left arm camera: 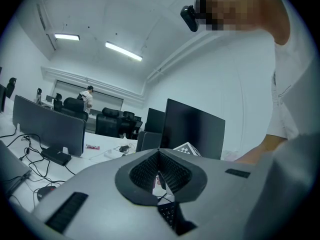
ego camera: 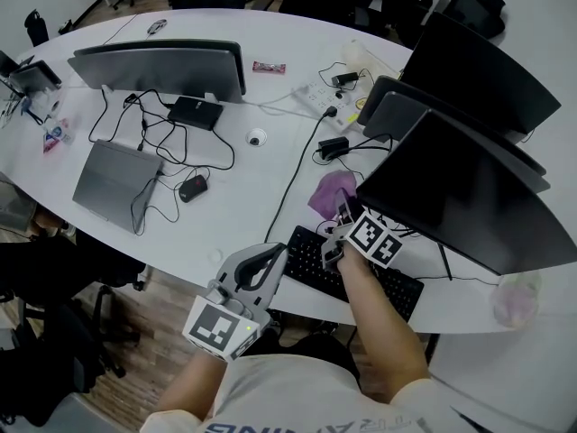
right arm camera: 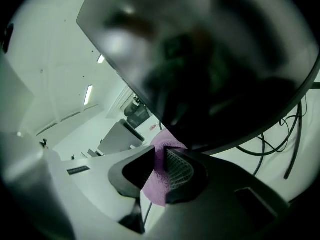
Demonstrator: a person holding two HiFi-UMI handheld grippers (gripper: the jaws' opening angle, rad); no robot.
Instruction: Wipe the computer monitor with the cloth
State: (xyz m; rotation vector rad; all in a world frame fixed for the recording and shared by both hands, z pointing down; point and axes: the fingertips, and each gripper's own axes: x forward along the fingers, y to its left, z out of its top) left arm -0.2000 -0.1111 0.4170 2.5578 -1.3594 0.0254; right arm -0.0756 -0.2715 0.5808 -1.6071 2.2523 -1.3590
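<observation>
The black computer monitor (ego camera: 469,197) stands at the right of the white desk, its dark screen (right arm camera: 215,69) filling the right gripper view. My right gripper (ego camera: 341,215) is shut on a purple cloth (ego camera: 330,192) and holds it against the monitor's lower left corner; the cloth (right arm camera: 159,171) hangs between the jaws. My left gripper (ego camera: 266,262) hovers near the desk's front edge, left of the keyboard (ego camera: 352,271). Its jaws (left arm camera: 159,173) are shut with nothing in them.
More black monitors (ego camera: 478,70) stand behind the first. A grey monitor (ego camera: 162,69), a closed laptop (ego camera: 113,183), a mouse (ego camera: 192,188), a power strip (ego camera: 320,93) and loose cables (ego camera: 297,165) lie on the desk (ego camera: 270,25). A crumpled bag (ego camera: 516,300) sits at the right.
</observation>
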